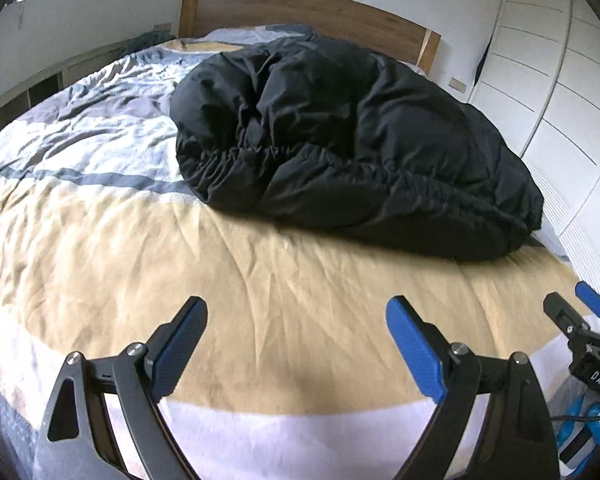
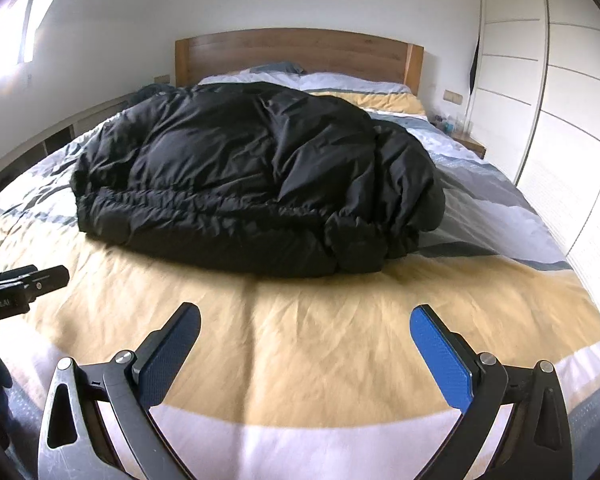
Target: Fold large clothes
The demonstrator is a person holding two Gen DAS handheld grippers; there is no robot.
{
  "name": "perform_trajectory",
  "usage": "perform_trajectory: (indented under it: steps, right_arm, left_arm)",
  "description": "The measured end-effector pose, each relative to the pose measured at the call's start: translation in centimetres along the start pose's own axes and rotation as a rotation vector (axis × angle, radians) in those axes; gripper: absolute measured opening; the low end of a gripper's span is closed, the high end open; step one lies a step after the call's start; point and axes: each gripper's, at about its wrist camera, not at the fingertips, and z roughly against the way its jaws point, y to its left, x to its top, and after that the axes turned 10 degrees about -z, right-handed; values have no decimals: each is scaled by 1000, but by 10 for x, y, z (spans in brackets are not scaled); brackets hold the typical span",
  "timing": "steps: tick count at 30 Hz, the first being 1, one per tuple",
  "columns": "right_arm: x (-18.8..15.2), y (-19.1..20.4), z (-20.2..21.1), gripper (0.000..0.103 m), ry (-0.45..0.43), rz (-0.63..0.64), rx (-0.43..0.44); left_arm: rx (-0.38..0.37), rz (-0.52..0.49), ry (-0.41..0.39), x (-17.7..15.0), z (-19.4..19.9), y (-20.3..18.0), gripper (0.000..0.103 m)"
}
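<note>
Jacket [image 2: 256, 176] lies bunched on the bed [image 2: 320, 320], ahead of both grippers, left [image 1: 296, 344] and right [image 2: 305, 350], jaws apart, empty. Puffy, light, likely slippery; you'd best pinch the gathered hem [image 2: 204, 204].

Black jacket [image 2: 256, 176]; yellow, grey, white striped bedcover [image 2: 320, 320]

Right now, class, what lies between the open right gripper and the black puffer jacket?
Only bare yellow duvet cover lies between the right gripper and the black puffer jacket, shown in the right wrist view.
</note>
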Motion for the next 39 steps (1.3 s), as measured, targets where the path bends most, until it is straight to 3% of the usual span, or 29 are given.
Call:
perform_trajectory:
  steps: [7,15,39]
  right_arm:
    - [-13,-1,27,103,-30,-33,3]
    - [-20,-10,40,103,-41,-73,15]
    - [-29,-21,45,102,-44,-88,-3]
  left_arm:
    - [83,-15,-40,-8,27,-6,91]
    - [114,-18,-39,-16,39,-12,91]
    - [100,-85,-62,-26,43,-30,92]
